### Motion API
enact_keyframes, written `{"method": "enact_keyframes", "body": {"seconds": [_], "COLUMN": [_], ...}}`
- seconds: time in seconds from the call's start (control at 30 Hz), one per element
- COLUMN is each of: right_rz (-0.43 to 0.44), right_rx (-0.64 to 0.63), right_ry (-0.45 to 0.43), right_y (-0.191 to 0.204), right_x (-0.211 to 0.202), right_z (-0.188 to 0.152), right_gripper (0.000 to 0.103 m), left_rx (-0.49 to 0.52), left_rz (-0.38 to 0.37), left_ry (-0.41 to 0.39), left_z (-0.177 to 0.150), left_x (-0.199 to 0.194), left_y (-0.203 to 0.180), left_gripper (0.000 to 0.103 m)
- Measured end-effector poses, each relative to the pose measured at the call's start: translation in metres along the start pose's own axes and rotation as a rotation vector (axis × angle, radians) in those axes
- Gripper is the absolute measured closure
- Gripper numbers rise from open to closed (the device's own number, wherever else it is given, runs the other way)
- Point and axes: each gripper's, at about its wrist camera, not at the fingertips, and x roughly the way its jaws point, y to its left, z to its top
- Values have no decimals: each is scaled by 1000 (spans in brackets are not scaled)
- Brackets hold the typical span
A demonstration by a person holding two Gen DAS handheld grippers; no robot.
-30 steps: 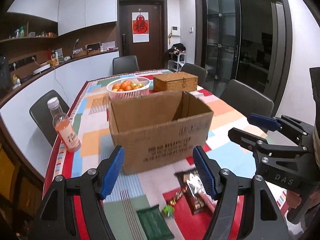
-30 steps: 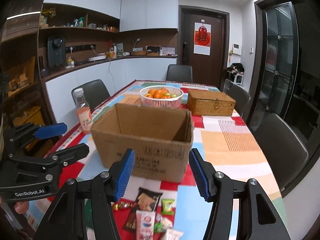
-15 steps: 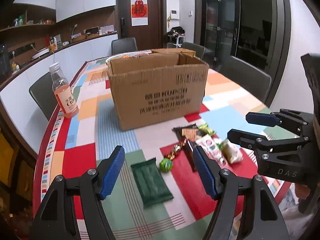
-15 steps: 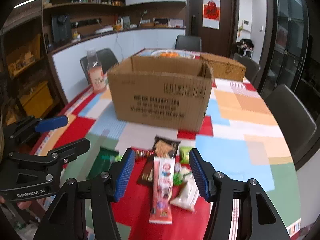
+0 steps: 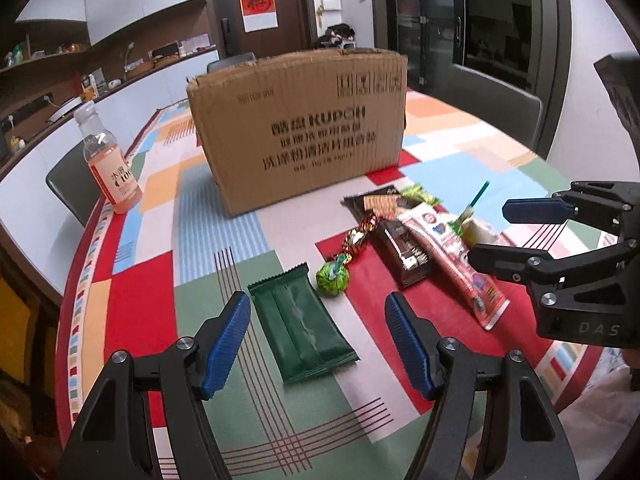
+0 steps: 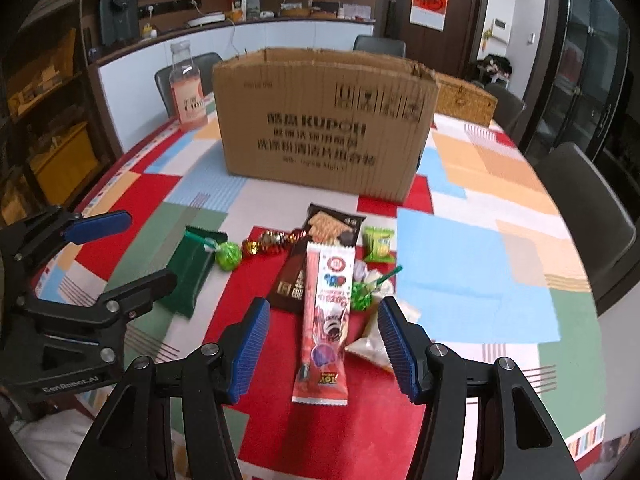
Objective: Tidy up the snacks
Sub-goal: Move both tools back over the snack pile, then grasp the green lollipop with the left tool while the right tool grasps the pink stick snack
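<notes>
Our left gripper [image 5: 318, 338] gapes empty over the green packet [image 5: 302, 327], lengthwise up-frame; our right gripper [image 6: 322, 344], likewise spread, straddles the pink stick [image 6: 326, 320], vertical.

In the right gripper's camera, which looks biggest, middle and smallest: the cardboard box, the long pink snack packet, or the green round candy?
1. Cardboard box: biggest by far, though farthest away.
2. Long pink snack packet: middle, but it lies nearest the camera, which flatters it.
3. Green round candy: smallest.
</notes>
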Motion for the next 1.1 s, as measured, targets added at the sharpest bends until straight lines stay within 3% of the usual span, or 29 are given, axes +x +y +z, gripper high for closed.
{"method": "enact_keyframes", "body": {"seconds": [0.17,0.6,1.0,1.1], "right_rz": [18,57,89,94], "right_rx": [15,73,95,101], "right_ry": [48,150,176,173], "right_y": [-1,-11,-14,-14], "right_x": [17,48,59,59], "right_z": [-2,-5,-3,-2], "right_gripper": [46,57,68,68], "left_rx": [3,24,43,77], "left_rz": [-20,-70,-67,-58], "left_ry": [17,59,56,63], "left_z": [1,7,13,13], "left_x": [18,58,72,72], "left_y": [1,-3,-6,-10], "left_gripper": [38,61,65,76]}}
